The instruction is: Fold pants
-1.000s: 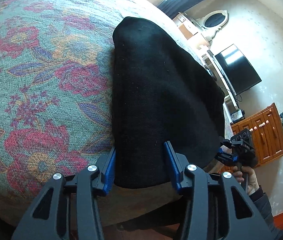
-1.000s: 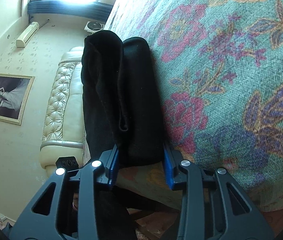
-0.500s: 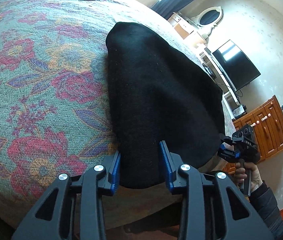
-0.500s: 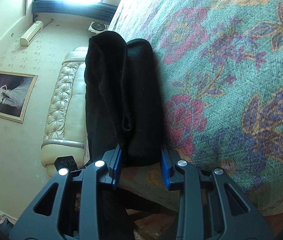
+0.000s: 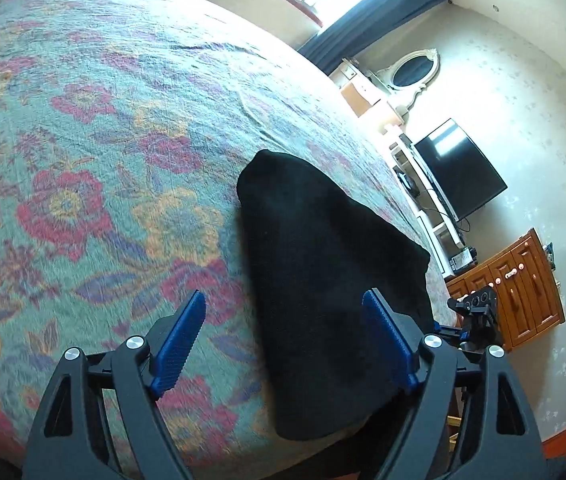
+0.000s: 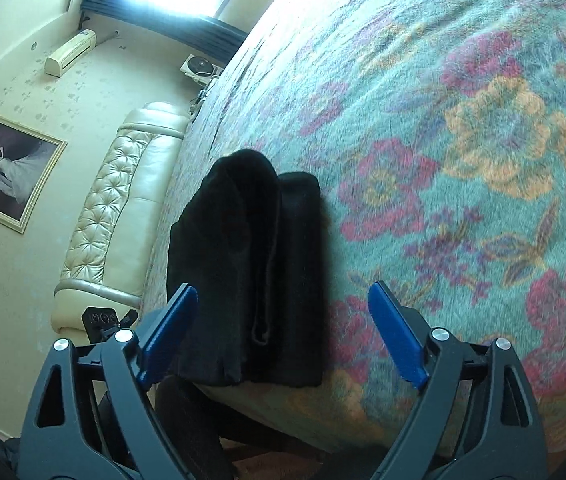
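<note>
The black pants (image 5: 323, 280) lie folded in a compact stack near the front edge of the bed; in the right wrist view the pants (image 6: 259, 280) show their stacked folded layers. My left gripper (image 5: 285, 336) is open and empty, raised just behind the stack's near end. My right gripper (image 6: 283, 332) is open and empty, raised over the stack's other near end. The right gripper also shows in the left wrist view (image 5: 477, 312), beyond the pants.
The bed has a green floral cover (image 5: 103, 160) spreading wide beyond the pants. A cream tufted headboard (image 6: 115, 216) stands at one side. A TV (image 5: 459, 168) and a wooden cabinet (image 5: 523, 288) stand against the wall past the bed.
Both grippers opened and let go of the folded pants, then drew back and up from them. The pants stay on the bed.
</note>
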Motion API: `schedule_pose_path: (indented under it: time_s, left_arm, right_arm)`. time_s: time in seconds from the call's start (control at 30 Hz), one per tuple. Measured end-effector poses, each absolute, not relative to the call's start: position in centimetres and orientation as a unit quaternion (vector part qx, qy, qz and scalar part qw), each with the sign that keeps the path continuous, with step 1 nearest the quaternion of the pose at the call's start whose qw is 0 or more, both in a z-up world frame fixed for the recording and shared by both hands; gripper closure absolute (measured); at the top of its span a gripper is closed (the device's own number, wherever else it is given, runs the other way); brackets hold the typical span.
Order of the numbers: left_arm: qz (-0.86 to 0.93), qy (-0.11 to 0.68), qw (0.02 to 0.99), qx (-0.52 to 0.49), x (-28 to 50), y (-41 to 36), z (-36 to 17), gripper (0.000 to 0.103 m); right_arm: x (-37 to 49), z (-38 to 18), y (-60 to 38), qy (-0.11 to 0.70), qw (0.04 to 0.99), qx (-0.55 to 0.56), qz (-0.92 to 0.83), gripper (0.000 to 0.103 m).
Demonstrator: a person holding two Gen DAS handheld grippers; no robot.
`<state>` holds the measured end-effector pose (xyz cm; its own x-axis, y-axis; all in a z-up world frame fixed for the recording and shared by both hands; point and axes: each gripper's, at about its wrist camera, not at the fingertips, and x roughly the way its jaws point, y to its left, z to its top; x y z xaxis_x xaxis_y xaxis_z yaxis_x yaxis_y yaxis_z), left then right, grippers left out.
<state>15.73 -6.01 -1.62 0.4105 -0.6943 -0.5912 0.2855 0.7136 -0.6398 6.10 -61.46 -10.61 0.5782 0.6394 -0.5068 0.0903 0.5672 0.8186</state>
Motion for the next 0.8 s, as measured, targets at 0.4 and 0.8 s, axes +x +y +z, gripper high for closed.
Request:
schedule_pose_path:
  time_s: [0.4,0.8]
  left_arm:
    - [-0.312,0.512,0.771,-0.217,25.4,-12.5,-5.8,0.024]
    - [-0.293,0.516,0.798,-0.106,26.6,-15.6,-6.4,0.049]
  right_arm:
    - [16.7,-12.2,-59.4,0.440,0.747,0.447,0.218,0.015]
    - [17.6,-14.3,-59.7,0.453,0.741,0.453,0.199,0.075]
